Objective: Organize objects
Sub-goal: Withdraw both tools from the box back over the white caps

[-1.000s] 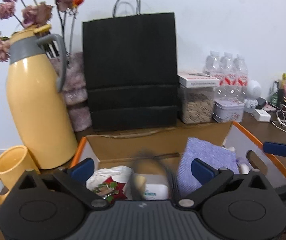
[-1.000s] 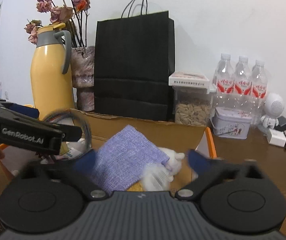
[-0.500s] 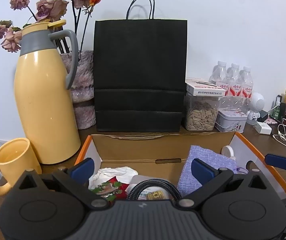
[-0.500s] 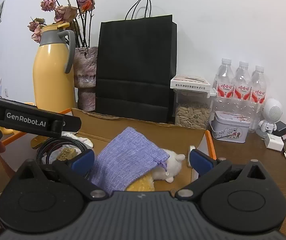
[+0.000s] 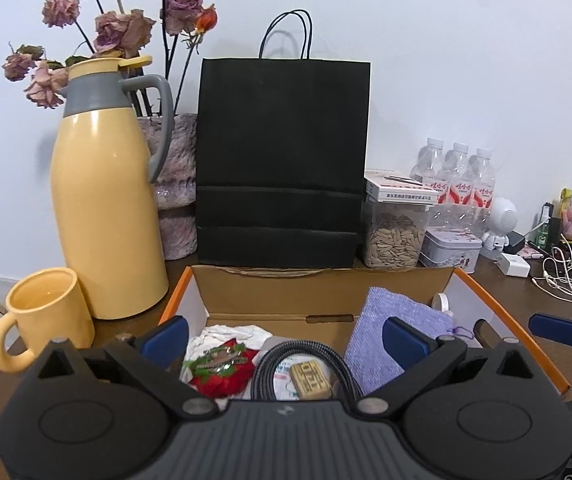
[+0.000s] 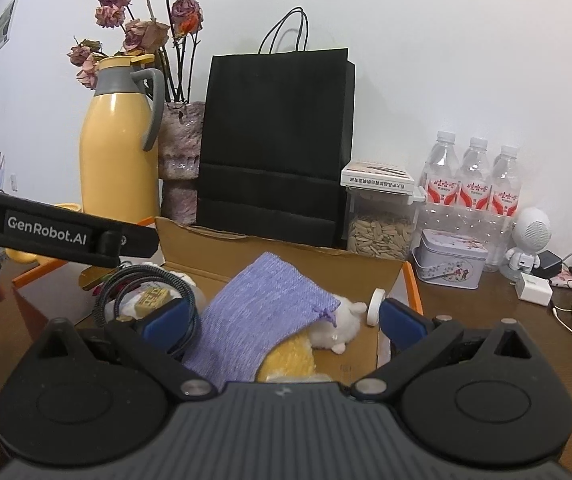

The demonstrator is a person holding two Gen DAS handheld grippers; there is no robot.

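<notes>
Left wrist view: the left gripper hangs with its jaws spread and nothing between them, above the near end of an open cardboard box on the bench. Directly below and ahead of it lies a coiled braided cable, looped around a small tan block, with a red-and-green packet just to its left and a purple knit pouch leaning at the box's right side. The cable looks the nearest thing to this gripper, almost centred between the jaws.

Right wrist view: the right gripper is likewise spread and holding nothing. The purple knit pouch lies straight before it, its long axis slanting from near left to far right, draped over a yellow plush item and a white plush toy. A small white cap sits just beside the right jaw. The coiled braided cable lies off to the left, under the left gripper. By this layout, the pouch falls to the right hand, the cable to the left.
</notes>
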